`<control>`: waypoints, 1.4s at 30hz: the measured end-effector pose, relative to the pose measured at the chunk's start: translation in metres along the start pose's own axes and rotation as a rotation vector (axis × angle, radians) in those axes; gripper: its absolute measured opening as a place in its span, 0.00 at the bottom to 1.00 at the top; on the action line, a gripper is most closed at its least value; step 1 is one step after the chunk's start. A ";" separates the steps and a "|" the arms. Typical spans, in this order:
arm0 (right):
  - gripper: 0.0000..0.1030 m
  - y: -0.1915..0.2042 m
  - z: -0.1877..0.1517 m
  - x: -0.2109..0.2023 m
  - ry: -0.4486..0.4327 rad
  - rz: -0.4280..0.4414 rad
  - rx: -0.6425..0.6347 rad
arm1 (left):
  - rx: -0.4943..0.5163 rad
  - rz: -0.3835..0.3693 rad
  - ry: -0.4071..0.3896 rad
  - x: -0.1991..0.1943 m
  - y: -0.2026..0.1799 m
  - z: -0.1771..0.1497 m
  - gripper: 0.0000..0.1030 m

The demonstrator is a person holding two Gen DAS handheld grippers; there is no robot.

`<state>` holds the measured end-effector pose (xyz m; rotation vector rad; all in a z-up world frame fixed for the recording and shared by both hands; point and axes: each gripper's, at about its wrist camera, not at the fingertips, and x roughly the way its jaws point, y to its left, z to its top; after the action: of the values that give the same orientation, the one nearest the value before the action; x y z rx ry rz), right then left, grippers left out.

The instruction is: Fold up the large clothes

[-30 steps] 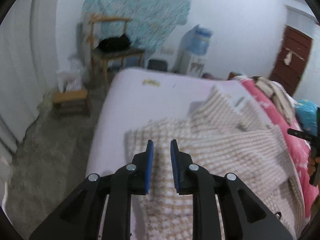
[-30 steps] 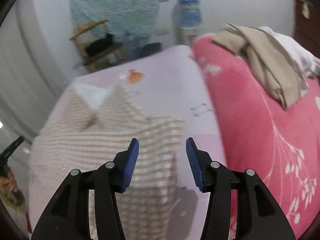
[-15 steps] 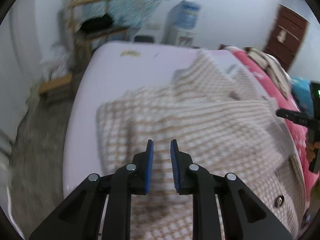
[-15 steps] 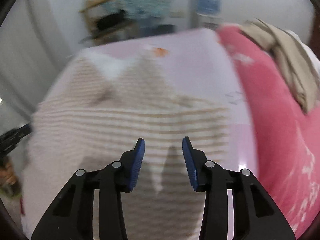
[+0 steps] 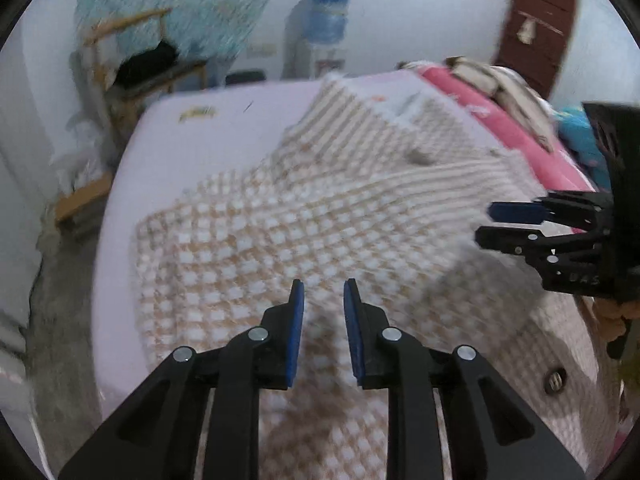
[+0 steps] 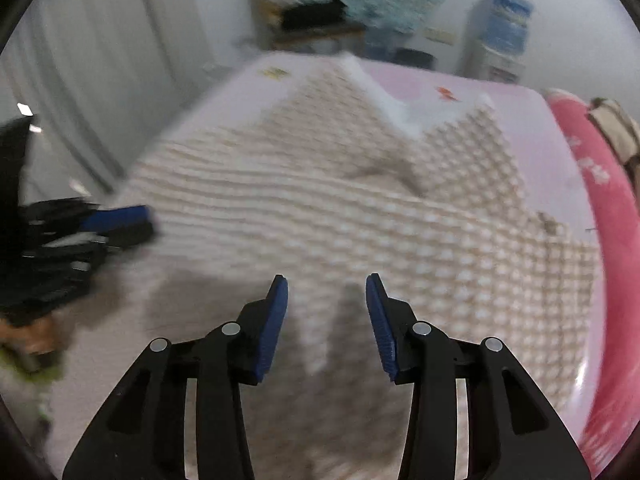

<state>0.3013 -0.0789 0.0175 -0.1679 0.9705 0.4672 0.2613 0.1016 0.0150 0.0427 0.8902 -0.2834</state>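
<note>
A beige-and-white checked knit garment (image 5: pixel 320 208) (image 6: pixel 340 208) lies spread on the bed, sleeves folded across its body, a dark button (image 5: pixel 554 380) near its lower right. My left gripper (image 5: pixel 323 282) hovers over the garment's near part. Its jaws are opening a little and nothing sits between the blue pads. My right gripper (image 6: pixel 326 278) is open over the garment's middle, also with nothing between its pads. Each gripper shows in the other's view: the right gripper (image 5: pixel 490 222) at the right edge, the left gripper (image 6: pixel 136 222) at the left edge.
The bed's lilac sheet (image 5: pixel 168 136) shows around the garment. A pink blanket (image 5: pixel 500 120) (image 6: pixel 608 184) runs along the right side with a pile of clothes (image 5: pixel 504 84) on it. Beyond the bed stand a wooden chair (image 5: pixel 148 68), a water dispenser (image 5: pixel 324 36) and a brown door (image 5: pixel 536 28).
The right gripper swung left from the pink blanket's edge to over the garment, and its jaws narrowed. The left gripper moved forward and lower over the garment. The two grippers are closer together.
</note>
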 end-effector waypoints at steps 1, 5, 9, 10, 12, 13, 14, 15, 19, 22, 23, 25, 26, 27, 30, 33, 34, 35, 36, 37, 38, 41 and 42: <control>0.39 0.006 -0.004 -0.003 -0.007 -0.002 -0.013 | 0.010 -0.007 0.003 -0.002 -0.002 -0.004 0.26; 0.41 0.027 -0.024 0.024 0.002 -0.086 -0.084 | 0.014 0.009 0.041 0.017 -0.005 -0.018 0.31; 0.44 0.027 -0.025 0.007 0.032 -0.058 0.027 | 0.016 0.052 0.054 -0.007 -0.015 -0.022 0.37; 0.48 0.022 -0.023 0.000 0.023 -0.034 0.053 | 0.013 0.049 0.044 -0.016 -0.017 -0.025 0.45; 0.57 0.024 -0.038 -0.026 -0.013 -0.035 0.081 | 0.016 0.065 0.027 -0.036 -0.026 -0.034 0.54; 0.61 0.026 -0.045 -0.036 -0.024 -0.036 0.085 | 0.020 0.074 0.027 -0.045 -0.029 -0.038 0.59; 0.63 0.029 -0.057 -0.049 -0.035 -0.036 0.095 | 0.022 0.080 0.033 -0.056 -0.033 -0.049 0.61; 0.66 0.030 -0.066 -0.059 -0.042 -0.037 0.104 | 0.021 0.078 0.040 -0.058 -0.039 -0.054 0.65; 0.70 0.031 -0.111 -0.095 -0.077 -0.050 0.158 | 0.023 0.058 0.092 -0.080 -0.054 -0.096 0.70; 0.70 0.037 -0.148 -0.115 -0.089 -0.056 0.202 | -0.008 0.056 0.110 -0.093 -0.061 -0.127 0.70; 0.70 0.039 -0.162 -0.120 -0.086 -0.075 0.214 | -0.022 0.054 0.112 -0.095 -0.061 -0.133 0.70; 0.70 0.043 -0.180 -0.129 -0.081 -0.104 0.229 | -0.043 0.072 0.104 -0.105 -0.063 -0.150 0.70; 0.70 0.044 -0.189 -0.132 -0.075 -0.112 0.235 | -0.043 0.081 0.100 -0.107 -0.064 -0.155 0.70; 0.70 0.046 -0.199 -0.134 -0.065 -0.113 0.242 | -0.045 0.093 0.089 -0.115 -0.065 -0.164 0.70; 0.70 0.048 -0.219 -0.142 -0.043 -0.114 0.269 | -0.081 0.085 0.081 -0.130 -0.063 -0.185 0.70; 0.70 0.051 -0.242 -0.159 -0.053 -0.128 0.281 | -0.098 0.094 0.057 -0.147 -0.063 -0.206 0.70; 0.70 0.053 -0.250 -0.166 -0.060 -0.145 0.281 | -0.098 0.102 0.054 -0.151 -0.063 -0.212 0.70; 0.70 0.053 -0.260 -0.173 -0.068 -0.160 0.283 | -0.101 0.105 0.050 -0.157 -0.064 -0.221 0.70; 0.70 0.053 -0.269 -0.178 -0.071 -0.171 0.289 | -0.106 0.105 0.049 -0.160 -0.064 -0.227 0.70; 0.70 0.051 -0.276 -0.181 -0.072 -0.177 0.301 | -0.117 0.106 0.055 -0.163 -0.065 -0.235 0.70; 0.70 0.050 -0.283 -0.184 -0.071 -0.178 0.315 | -0.127 0.100 0.061 -0.167 -0.065 -0.243 0.70; 0.70 0.038 -0.307 -0.194 -0.049 -0.174 0.392 | -0.146 0.088 0.075 -0.173 -0.066 -0.260 0.67; 0.70 0.035 -0.313 -0.197 -0.048 -0.176 0.413 | -0.154 0.076 0.088 -0.175 -0.066 -0.266 0.64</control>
<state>-0.0436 -0.2152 0.0068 0.1298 0.9754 0.1026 -0.0624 0.1185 -0.0130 -0.0537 0.9928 -0.1423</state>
